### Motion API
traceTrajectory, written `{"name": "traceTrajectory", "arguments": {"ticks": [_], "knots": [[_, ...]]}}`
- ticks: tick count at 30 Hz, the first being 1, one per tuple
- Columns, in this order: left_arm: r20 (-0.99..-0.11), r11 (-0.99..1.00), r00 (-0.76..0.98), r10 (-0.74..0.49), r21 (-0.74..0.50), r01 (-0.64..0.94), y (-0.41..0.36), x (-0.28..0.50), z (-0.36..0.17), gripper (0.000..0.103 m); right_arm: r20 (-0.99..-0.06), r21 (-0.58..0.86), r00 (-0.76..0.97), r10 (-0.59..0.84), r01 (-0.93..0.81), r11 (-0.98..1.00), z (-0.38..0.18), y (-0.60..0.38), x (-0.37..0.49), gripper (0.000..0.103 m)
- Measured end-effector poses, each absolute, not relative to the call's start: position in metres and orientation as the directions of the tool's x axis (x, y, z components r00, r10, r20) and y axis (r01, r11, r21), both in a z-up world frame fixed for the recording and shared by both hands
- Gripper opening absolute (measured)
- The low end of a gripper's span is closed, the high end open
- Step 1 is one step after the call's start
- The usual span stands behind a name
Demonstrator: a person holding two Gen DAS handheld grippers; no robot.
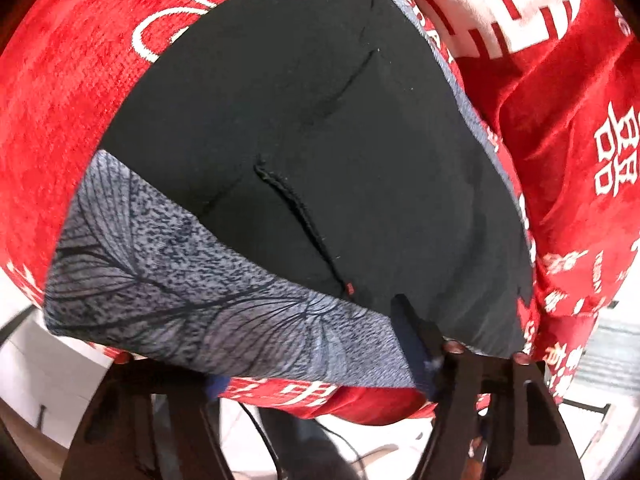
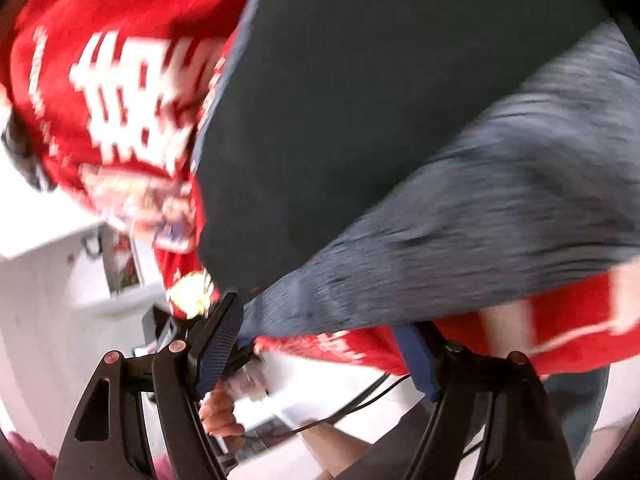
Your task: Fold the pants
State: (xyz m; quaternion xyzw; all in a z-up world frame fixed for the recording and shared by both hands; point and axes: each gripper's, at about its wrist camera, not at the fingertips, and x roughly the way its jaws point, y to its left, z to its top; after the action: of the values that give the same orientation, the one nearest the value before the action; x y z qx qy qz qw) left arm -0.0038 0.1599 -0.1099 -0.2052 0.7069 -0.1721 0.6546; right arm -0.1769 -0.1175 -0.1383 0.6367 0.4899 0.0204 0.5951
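Looking past the left gripper (image 1: 316, 364) first, right up close at the bottom of the left wrist view. Seeing its two black fingers spread wide apart, not squeezing anything. Spotting one blue pad (image 1: 416, 344) poking up over the near edge of the pants (image 1: 320, 140), and only a peek of the other pad under the grey band (image 1: 180, 280) of the pants. Finding the pants lying flat on a red cloth (image 1: 60, 100) with white letters on it. Noticing the black part filling the middle, with a stitched pocket slit (image 1: 296, 208) running down it, and the grey band with thin leaf lines crossing the near side.

Turning to the right wrist view, all smeared and blurry. Seeing the right gripper (image 2: 320, 348) also standing wide open, with its blue pads (image 2: 220, 340) far apart and the grey edge of the pants (image 2: 360, 120) just in front of them. Not being able to tell if the pads are touching the pants. Catching a bare hand (image 2: 220, 412) low down, below the left-side pad, and a thin black cable (image 2: 352, 404) running under the red cloth's edge.
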Motion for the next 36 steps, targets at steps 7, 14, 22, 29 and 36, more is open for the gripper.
{"name": "traceTrajectory", "arguments": {"ticks": [7, 14, 22, 29, 36], "knots": [[-0.883, 0.887, -0.09, -0.461, -0.461, -0.017, 0.157, -0.006, -0.11, 0.034, -0.511, 0.76, 0.588, 0.627, 0.65, 0.01, -0.157, -0.14, -0.2, 0.034], [-0.883, 0.884, -0.019, -0.468, -0.468, -0.01, 0.145, 0.008, -0.056, 0.034, -0.619, 0.748, 0.466, 0.632, 0.594, 0.295, -0.102, -0.163, -0.147, 0.01], [-0.87, 0.877, 0.119, -0.478, -0.465, 0.12, 0.085, 0.09, -0.015, 0.034, -0.651, 0.759, 0.434, 0.622, 0.388, 0.523, -0.047, -0.21, -0.028, 0.01], [-0.909, 0.95, 0.278, -0.31, -0.28, 0.141, 0.045, 0.172, -0.035, 0.074, -0.717, 0.697, 0.356, 0.599, 0.383, 0.607, -0.088, -0.232, 0.077, 0.011], [-0.939, 0.985, 0.3, -0.17, -0.161, 0.056, 0.052, 0.2, -0.043, 0.08, -0.746, 0.651, 0.295, 0.597, 0.513, 0.56, -0.146, -0.24, 0.104, 0.036]]}}
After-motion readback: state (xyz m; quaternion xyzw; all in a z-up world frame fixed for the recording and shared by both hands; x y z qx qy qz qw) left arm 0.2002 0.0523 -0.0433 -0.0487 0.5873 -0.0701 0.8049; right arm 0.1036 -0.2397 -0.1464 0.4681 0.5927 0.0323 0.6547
